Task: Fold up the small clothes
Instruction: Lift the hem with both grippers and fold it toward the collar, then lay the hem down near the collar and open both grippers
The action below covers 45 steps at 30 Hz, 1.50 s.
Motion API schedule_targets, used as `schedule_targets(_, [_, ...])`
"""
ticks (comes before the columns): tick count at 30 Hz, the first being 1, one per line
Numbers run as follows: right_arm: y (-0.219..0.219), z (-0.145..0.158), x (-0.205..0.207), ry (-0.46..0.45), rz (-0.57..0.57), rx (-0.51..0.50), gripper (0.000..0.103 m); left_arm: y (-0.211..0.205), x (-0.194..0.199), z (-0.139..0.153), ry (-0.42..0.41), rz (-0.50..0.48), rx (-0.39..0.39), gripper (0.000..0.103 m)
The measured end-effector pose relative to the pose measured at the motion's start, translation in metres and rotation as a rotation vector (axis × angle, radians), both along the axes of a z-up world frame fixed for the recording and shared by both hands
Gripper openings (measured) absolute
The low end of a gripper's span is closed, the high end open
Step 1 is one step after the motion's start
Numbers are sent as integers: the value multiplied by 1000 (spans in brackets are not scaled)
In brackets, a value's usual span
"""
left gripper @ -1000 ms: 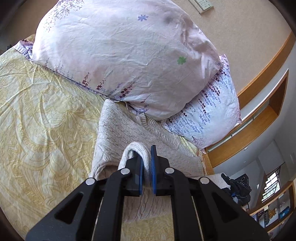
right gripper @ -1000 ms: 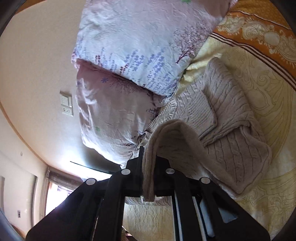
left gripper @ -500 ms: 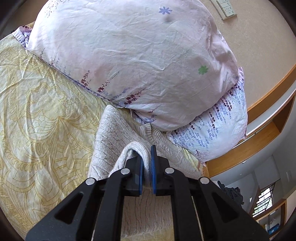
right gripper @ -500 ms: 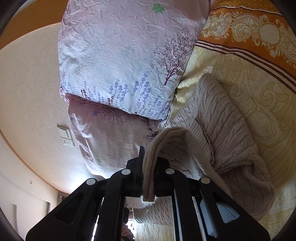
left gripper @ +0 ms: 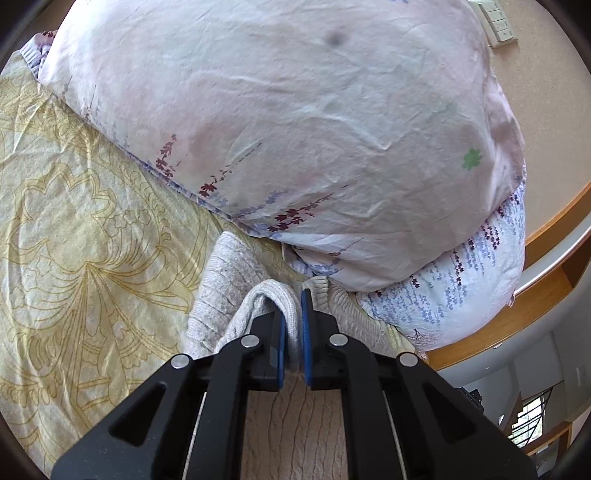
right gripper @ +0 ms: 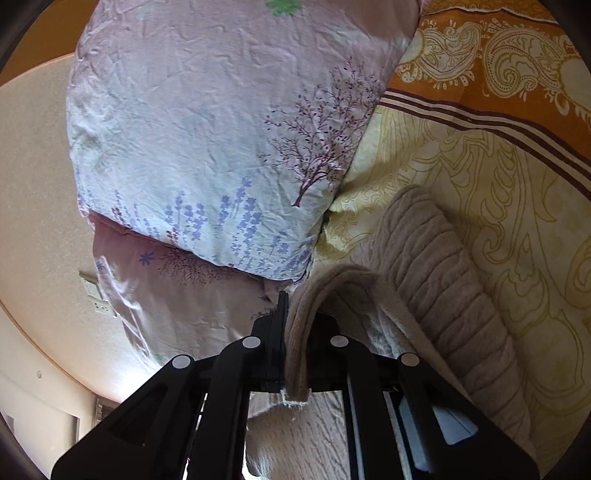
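Observation:
A beige cable-knit sweater [left gripper: 225, 284] lies on the yellow patterned bedspread [left gripper: 85, 229], its far end against the pillows. My left gripper [left gripper: 293, 321] is shut on a fold of the sweater's edge, held just short of the pillows. My right gripper [right gripper: 295, 332] is shut on another fold of the sweater [right gripper: 436, 266], which drapes over its right finger and hides it. The knit hangs below both grippers.
Two stacked floral pillows [left gripper: 295, 122] fill the space straight ahead, and show in the right wrist view [right gripper: 207, 129]. A beige wall with a light switch [left gripper: 498, 22] stands behind. A wooden headboard ledge [left gripper: 535, 302] runs at right. The bedspread's orange border [right gripper: 498, 55] lies at far right.
Both grippers have carried the sweater's edge forward toward the pillows, which now loom much larger. Both grips have held.

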State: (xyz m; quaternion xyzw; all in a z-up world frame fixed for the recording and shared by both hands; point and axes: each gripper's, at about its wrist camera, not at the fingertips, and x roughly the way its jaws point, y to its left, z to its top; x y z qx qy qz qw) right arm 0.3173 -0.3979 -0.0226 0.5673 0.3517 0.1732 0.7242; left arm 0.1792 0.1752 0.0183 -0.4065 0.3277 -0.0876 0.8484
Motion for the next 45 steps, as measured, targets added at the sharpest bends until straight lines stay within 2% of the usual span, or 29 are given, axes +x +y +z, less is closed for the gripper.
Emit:
schedule_targets(4, [4,-7,12,41,18,-41,8,0,9,-14,29,17,-24,7])
schedule_targets(6, [6,-8,15,58,31,-40,13,-1,12,-17,41,15,-26,9])
schedule_targets(8, [6,-7,19,63,55,-19,29,-2,11,-16,36,13,-32,12])
schedule_targets(9, [6,-5,19,56,58,-11,35,-2,10,-15,29,3,-36,20])
schedule_targets(10, [5,0,17,32,61,0,45,-3,9,-12,21,-3,-37,28])
schedule_targets(11, [4,2,16,27,60,-1,51,-3,7,-8,21,-4,-32,32])
schedule_targets(13, [2,9,13,10,60,-9,57,-3,1,0,0,-4,-31,45])
schedule_targets(14, [1,16,9,-10,62,-31,58,-2,-2,5,-10,-6,-28,46])
schedule_targets(19, [-4,26,-3,-39,63,-102,57,8,-23,20,-25,-23,30,59])
schedule_targets(21, [-2,31,-14,-52,72,-244,57,13,-29,21,-7,-31,65,59])
schedule_targets(22, [-3,28,-17,-52,73,-266,57,16,-31,20,6,-35,84,59])
schedule_targets(23, [1,33,-22,-45,71,-391,57,19,-33,19,18,-37,100,59])
schedule_targets(25, [8,38,-27,-32,64,-550,57,21,-35,15,43,-51,119,59])
schedule_targets(28, [15,36,-27,-9,77,-663,53,19,-35,11,61,-78,141,59])
schedule_targets(31, [22,35,-26,2,105,-730,41,5,-31,11,75,-108,241,58])
schedule_targets(32, [29,31,-26,16,136,-792,36,0,-30,11,80,-113,284,56])
schedule_targets(34, [38,30,-26,23,155,-814,33,-8,-27,8,94,-133,335,39])
schedule_targets(35, [43,26,-26,25,173,-834,23,-10,-26,5,103,-140,346,35])
schedule_targets(36, [47,25,-28,21,177,-848,13,-12,-25,3,109,-140,360,25])
schedule_targets(37, [47,25,-29,19,177,-852,10,-14,-23,1,116,-143,376,21])
schedule_targets(41, [51,29,-35,-2,173,-896,8,-16,-18,-1,118,-148,391,16])
schedule_targets(45, [40,34,-48,0,117,-869,7,-15,-14,2,107,-142,375,13])
